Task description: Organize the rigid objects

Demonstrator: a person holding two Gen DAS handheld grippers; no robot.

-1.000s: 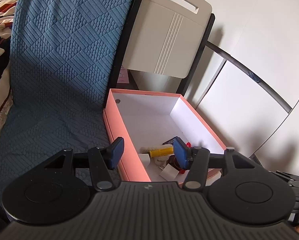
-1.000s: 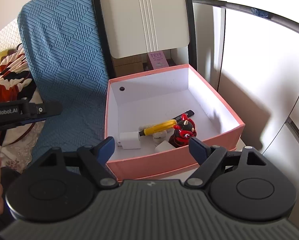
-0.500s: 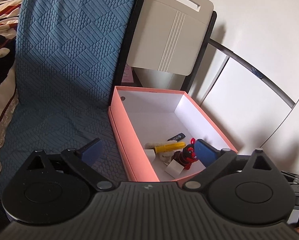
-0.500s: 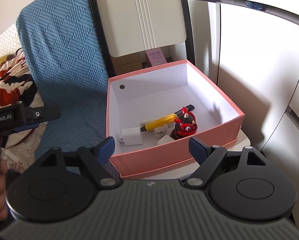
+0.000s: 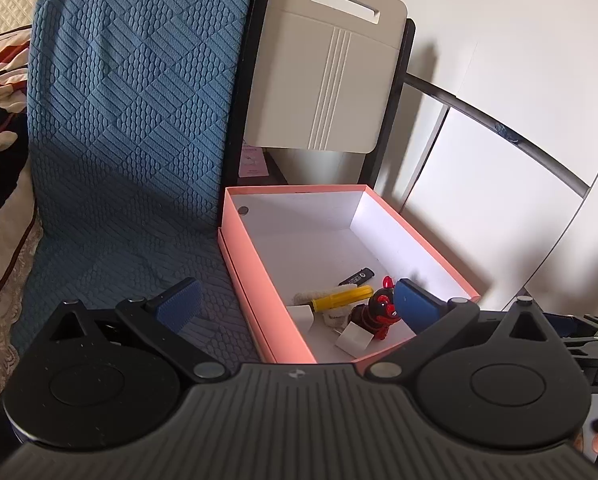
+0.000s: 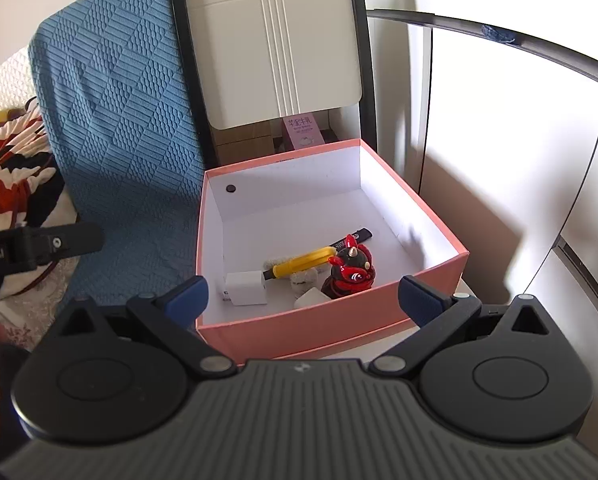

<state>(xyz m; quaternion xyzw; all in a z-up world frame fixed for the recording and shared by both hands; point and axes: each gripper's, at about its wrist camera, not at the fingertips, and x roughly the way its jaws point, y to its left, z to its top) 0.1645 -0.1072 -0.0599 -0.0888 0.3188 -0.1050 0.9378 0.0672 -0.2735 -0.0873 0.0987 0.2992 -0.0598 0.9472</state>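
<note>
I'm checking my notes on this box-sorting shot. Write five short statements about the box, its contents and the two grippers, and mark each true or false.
1. The pink box has no lid on it. True.
2. The yellow-handled tool lies on the blue cover. False: it lies inside the box.
3. The left gripper is shut on the red figure. False: it is open and holds nothing.
4. The white cube sits in the box near its front wall. True.
5. The right gripper is open and holds nothing. True.
</note>
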